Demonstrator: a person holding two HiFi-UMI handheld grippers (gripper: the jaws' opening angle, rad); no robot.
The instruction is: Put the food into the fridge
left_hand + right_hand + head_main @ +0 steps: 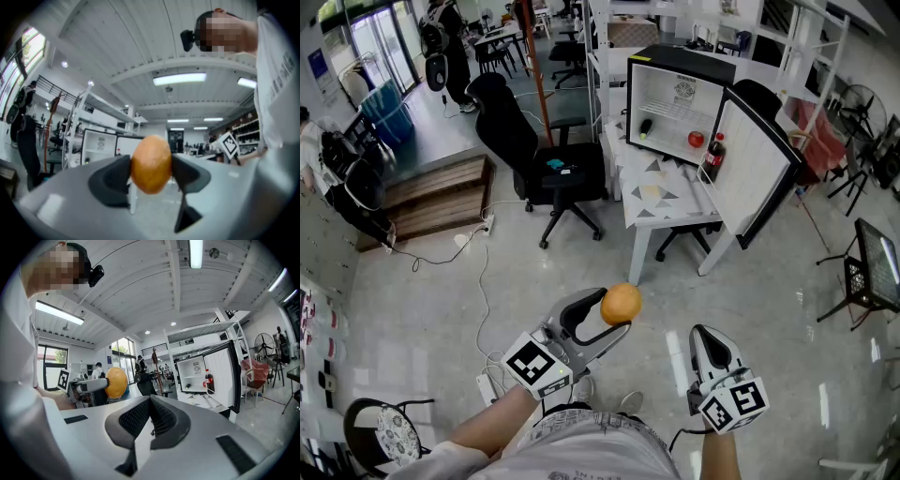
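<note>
- Already, a cola bottle (712,157) was stored in the far fridge (680,58).
- An orange (622,304) was clamped, undelivered, by the left gripper (615,317).
- The right gripper (705,335) was closed, empty.

This is an open-plan lab or workshop-style office: a mini fridge (680,103) stands door-open on a white worktop (661,202) over a polished grey floor (422,309). A black swivel chair (539,150) sits just left of the fridge and white metal racking (802,37) rises behind it. Farther left of the fridge are a low wooden platform (441,192), a power strip (461,242) with trailing cable, more desks and chairs (502,47) and glass entrance doors (380,37); a standing fan (861,105) is to its right, with strip lights (179,78) overhead.
</note>
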